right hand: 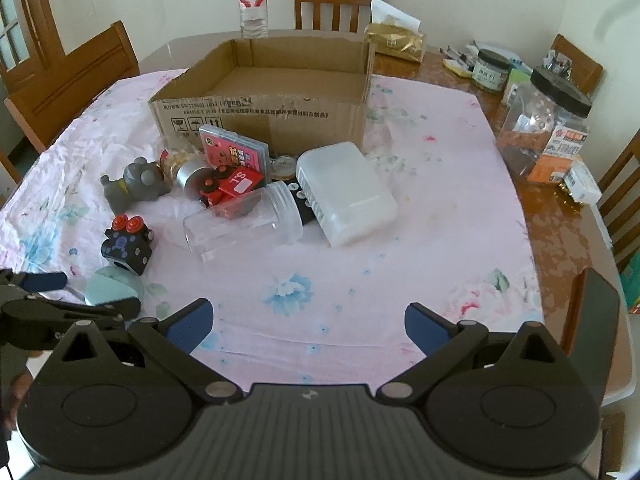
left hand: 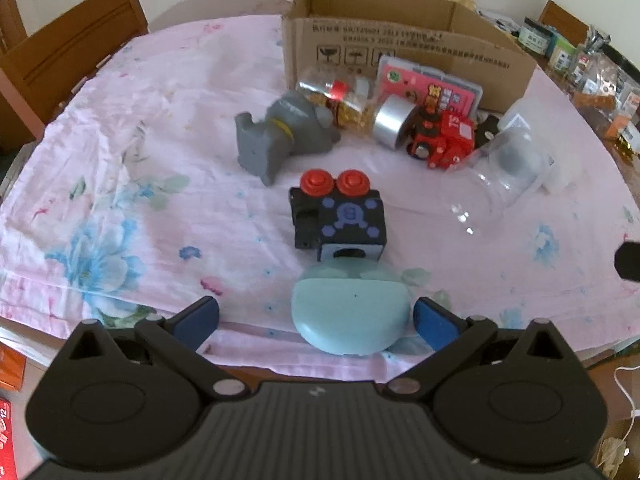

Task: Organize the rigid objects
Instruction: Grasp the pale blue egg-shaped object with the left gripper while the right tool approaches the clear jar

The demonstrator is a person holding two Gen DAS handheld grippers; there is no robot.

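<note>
At six o'clock on the cloth, I am straddling the pale blue case (left hand: 351, 316) with the spread left gripper (left hand: 316, 320); I should centre before pinching. The right gripper (right hand: 306, 326) is hanging spread, empty.

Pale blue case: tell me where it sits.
The pale blue case lies between the open left gripper fingers, directly in front of the black cube toy.

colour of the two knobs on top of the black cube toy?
Red, on the black cube toy with purple dot markings. Clearest in the left wrist view.
</note>
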